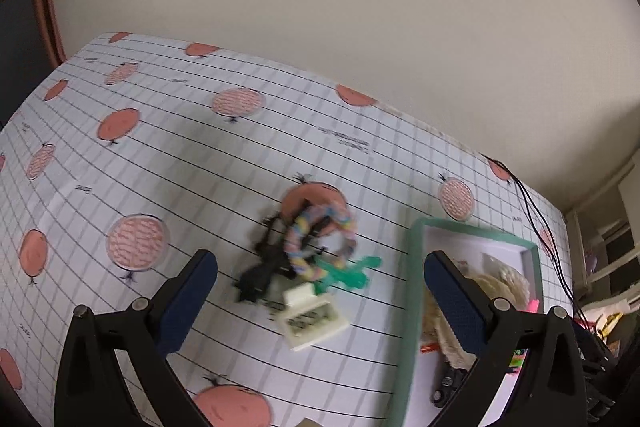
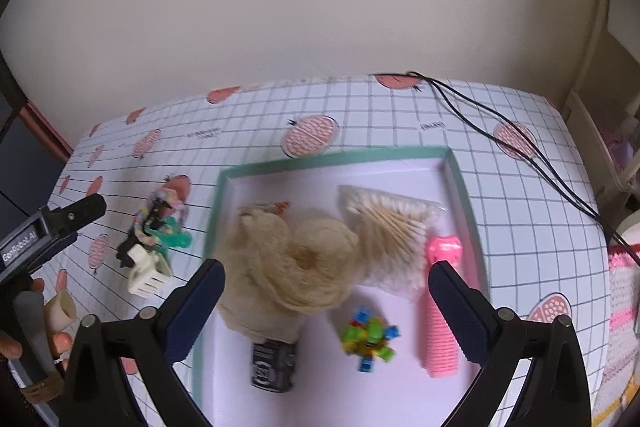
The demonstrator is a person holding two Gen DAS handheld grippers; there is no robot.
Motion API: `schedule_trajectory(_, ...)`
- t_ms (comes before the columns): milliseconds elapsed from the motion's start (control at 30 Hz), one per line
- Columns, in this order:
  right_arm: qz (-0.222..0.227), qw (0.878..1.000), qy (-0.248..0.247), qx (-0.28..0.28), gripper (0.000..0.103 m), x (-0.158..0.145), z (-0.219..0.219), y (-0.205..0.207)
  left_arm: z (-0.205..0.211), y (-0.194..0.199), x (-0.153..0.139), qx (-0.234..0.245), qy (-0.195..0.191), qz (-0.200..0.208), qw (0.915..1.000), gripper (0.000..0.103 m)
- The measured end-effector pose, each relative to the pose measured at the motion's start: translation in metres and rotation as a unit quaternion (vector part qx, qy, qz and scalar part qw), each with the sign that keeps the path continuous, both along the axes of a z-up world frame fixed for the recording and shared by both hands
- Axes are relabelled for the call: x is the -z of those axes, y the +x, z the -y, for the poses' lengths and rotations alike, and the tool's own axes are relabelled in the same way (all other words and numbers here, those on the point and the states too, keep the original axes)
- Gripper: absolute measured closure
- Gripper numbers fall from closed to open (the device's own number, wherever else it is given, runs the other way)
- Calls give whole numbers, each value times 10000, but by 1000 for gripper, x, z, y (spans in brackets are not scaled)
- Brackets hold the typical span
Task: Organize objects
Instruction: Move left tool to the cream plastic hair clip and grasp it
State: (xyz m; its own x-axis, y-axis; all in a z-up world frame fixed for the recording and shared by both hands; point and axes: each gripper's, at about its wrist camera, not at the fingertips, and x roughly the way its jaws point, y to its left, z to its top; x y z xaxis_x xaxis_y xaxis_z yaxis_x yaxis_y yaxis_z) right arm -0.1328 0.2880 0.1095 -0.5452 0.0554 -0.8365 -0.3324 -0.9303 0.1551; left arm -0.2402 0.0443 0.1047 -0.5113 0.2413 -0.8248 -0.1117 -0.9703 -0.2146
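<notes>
— Claws first: how do the 2 stand?

— Left gripper (image 1: 320, 301) is spread wide, holding nothing; right gripper (image 2: 326, 301) likewise, above the tray (image 2: 460, 167).

— And the loose things?

— Centre of the left view: a pastel bracelet (image 1: 320, 239), black clip (image 1: 260, 267), green toy (image 1: 348, 273) and cream clip (image 1: 312, 319) huddle together on the tablecloth (image 1: 160, 155), left of the tray.

— Inside the tray?

— Cream yarn (image 2: 292, 267), cotton swabs (image 2: 388, 223), pink comb (image 2: 438, 307), block toy (image 2: 370, 339).

Green-rimmed tray (image 2: 332, 157) with a white floor holds a tangled cream yarn bundle (image 2: 296, 267), a bag of cotton swabs (image 2: 384, 227), a pink ribbed handle thing (image 2: 438, 327), a small colorful block toy (image 2: 370, 341) and a black cylinder (image 2: 274, 367) poking out from under the yarn. Left of the tray, on the cloth: pastel braided ring (image 1: 320, 243), black clip (image 1: 260, 267), green piece (image 1: 348, 273), cream hair claw (image 1: 310, 317), all bunched together.
</notes>
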Motion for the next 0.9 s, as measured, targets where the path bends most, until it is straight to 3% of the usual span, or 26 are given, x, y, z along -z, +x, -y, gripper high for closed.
schedule_trajectory(200, -112, 9998, -26, -173, 0, -3, 28, -13, 28, -4, 1, -190, 37, -1, 9998, 0)
schedule_trajectory(367, -98, 9996, -15, -260, 0, 4, 45, -24, 38, -10, 13, -207, 30, 259, 9994, 0)
schedule_trajectory(900, -340, 9989, 216, -246, 0, -3, 61, -43, 11, -7, 58, 65, -121, 995, 9949, 0)
